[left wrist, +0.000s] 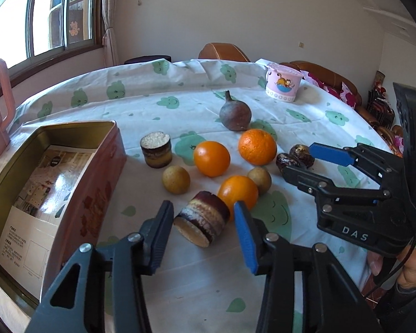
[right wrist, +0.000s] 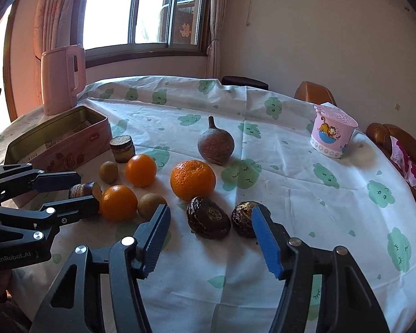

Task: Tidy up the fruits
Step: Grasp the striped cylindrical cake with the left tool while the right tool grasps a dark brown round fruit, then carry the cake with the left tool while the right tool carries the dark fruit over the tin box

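My left gripper (left wrist: pixel 203 208) is low over the table, its jaws narrow around a short banded cane piece (left wrist: pixel 202 222) that lies on its side; a sliver of gap shows at the blue pad. My right gripper (right wrist: pixel 209 216) is open around a dark wrinkled fruit (right wrist: pixel 208 219), and a second one (right wrist: pixel 242 217) sits partly behind its blue finger (right wrist: pixel 266 238). Three oranges (left wrist: pixel 211 158) (left wrist: pixel 257 146) (left wrist: pixel 237 194), two small tan round fruits (left wrist: pixel 176 179) (left wrist: pixel 259 179), an upright cane piece (left wrist: pixel 156 149) and a brown pear-shaped fruit (left wrist: pixel 235 113) lie between.
An open red tin box (left wrist: pixel 97 194) with printed paper inside stands at the left of the fruits. A pink jug (right wrist: pixel 61 80) is behind it and a pink cartoon cup (right wrist: pixel 332 133) sits far right. The cloud-print cloth (right wrist: pixel 305 194) covers the round table; chairs ring its far edge.
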`<action>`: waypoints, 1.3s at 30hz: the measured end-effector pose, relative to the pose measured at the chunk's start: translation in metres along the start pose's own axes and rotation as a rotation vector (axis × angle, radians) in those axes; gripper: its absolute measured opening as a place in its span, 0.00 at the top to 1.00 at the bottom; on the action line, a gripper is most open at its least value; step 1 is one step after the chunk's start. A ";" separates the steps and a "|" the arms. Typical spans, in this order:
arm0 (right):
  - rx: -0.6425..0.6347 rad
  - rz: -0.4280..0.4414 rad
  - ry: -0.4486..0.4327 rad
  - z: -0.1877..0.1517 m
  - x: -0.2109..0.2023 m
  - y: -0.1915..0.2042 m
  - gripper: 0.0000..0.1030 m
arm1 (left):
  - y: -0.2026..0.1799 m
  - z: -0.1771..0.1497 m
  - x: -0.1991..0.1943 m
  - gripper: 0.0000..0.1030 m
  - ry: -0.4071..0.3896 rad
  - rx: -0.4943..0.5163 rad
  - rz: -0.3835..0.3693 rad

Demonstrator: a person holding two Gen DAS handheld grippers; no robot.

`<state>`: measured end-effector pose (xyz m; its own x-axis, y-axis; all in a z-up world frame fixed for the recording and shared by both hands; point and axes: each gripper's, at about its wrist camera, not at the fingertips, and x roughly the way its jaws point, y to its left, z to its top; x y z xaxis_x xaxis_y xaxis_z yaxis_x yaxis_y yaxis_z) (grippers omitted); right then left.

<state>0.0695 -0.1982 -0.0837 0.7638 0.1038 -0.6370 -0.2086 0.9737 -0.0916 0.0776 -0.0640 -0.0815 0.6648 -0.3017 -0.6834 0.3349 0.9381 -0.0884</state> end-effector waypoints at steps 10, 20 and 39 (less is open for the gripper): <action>0.008 0.067 0.070 0.000 0.014 -0.003 0.62 | 0.007 -0.001 -0.003 0.57 -0.019 -0.040 -0.029; 0.032 0.085 -0.013 -0.001 0.001 -0.007 0.62 | 0.011 -0.003 -0.016 0.57 -0.097 -0.052 -0.021; 0.031 0.100 -0.143 -0.005 -0.019 -0.006 0.62 | 0.010 -0.008 -0.035 0.57 -0.220 -0.046 0.014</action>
<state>0.0529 -0.2074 -0.0749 0.8197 0.2265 -0.5262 -0.2712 0.9625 -0.0081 0.0524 -0.0427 -0.0648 0.8004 -0.3132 -0.5112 0.2966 0.9479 -0.1163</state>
